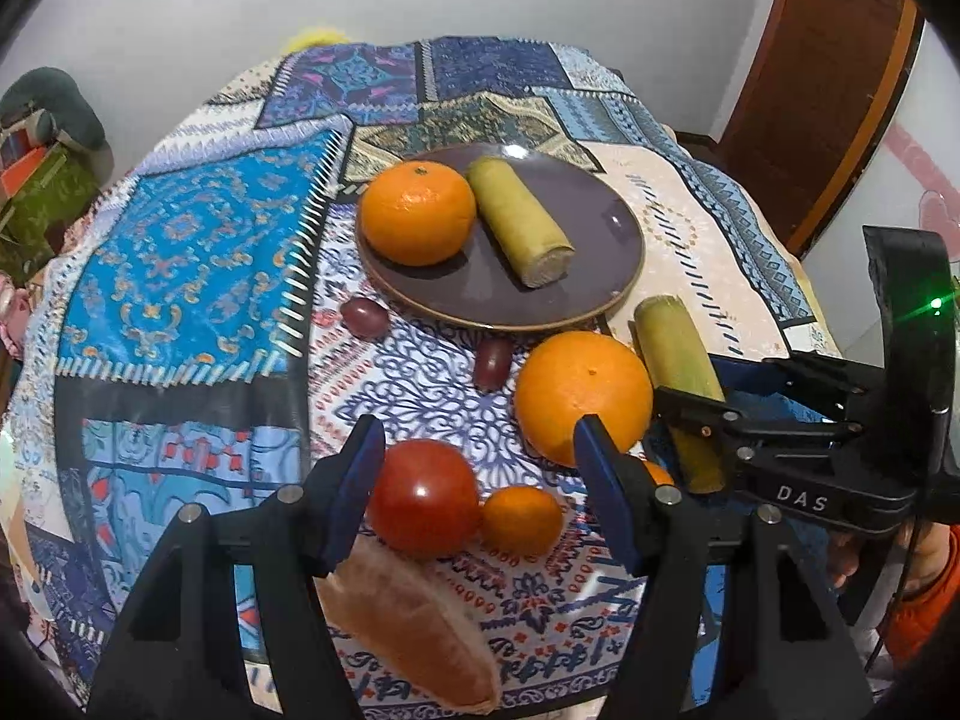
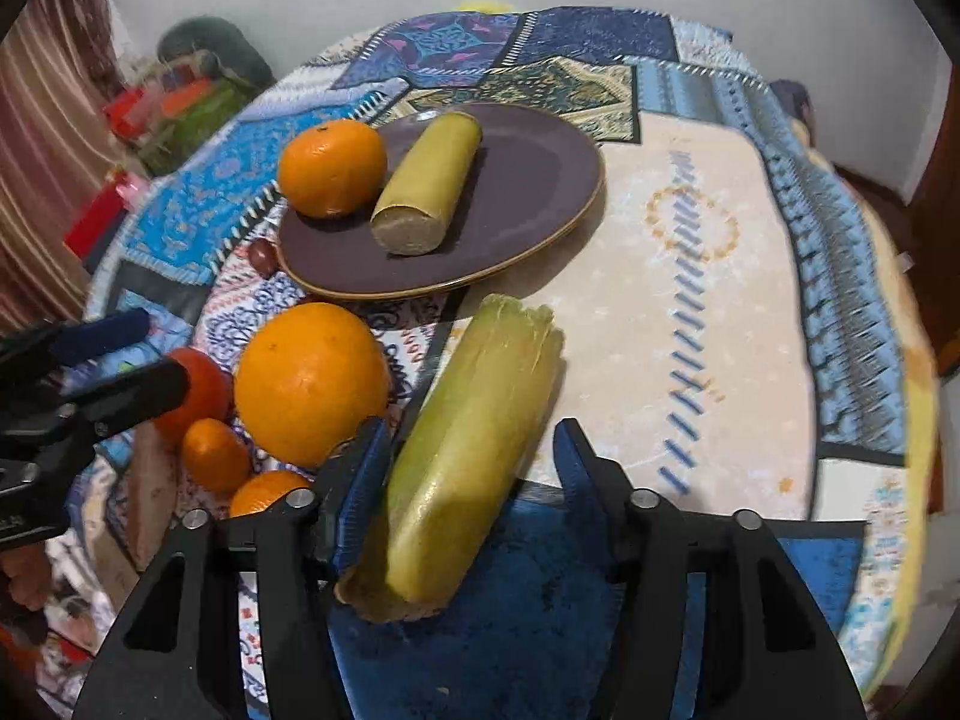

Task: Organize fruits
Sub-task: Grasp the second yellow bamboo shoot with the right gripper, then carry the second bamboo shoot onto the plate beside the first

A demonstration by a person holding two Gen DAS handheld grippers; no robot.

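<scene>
A purple plate (image 1: pixel 606 240) (image 2: pixel 528 192) holds an orange (image 1: pixel 417 213) (image 2: pixel 332 168) and a yellow-green sugarcane piece (image 1: pixel 519 222) (image 2: pixel 429 186). On the cloth lie a large orange (image 1: pixel 582 396) (image 2: pixel 311 381), a red tomato (image 1: pixel 423 498) (image 2: pixel 201 381), a small mandarin (image 1: pixel 522 521) (image 2: pixel 215 454) and a second sugarcane piece (image 1: pixel 675 354) (image 2: pixel 462 462). My left gripper (image 1: pixel 480 498) is open, its fingers either side of the tomato and mandarin. My right gripper (image 2: pixel 471 492) is open around the second sugarcane piece; its left pad looks to touch it.
Two dark grapes (image 1: pixel 365 317) (image 1: pixel 493 360) lie in front of the plate. A pale pomelo wedge (image 1: pixel 414 630) lies at the near table edge. Another mandarin (image 2: pixel 267 492) sits by the right gripper. Clutter (image 2: pixel 174 108) stands beyond the table's left side.
</scene>
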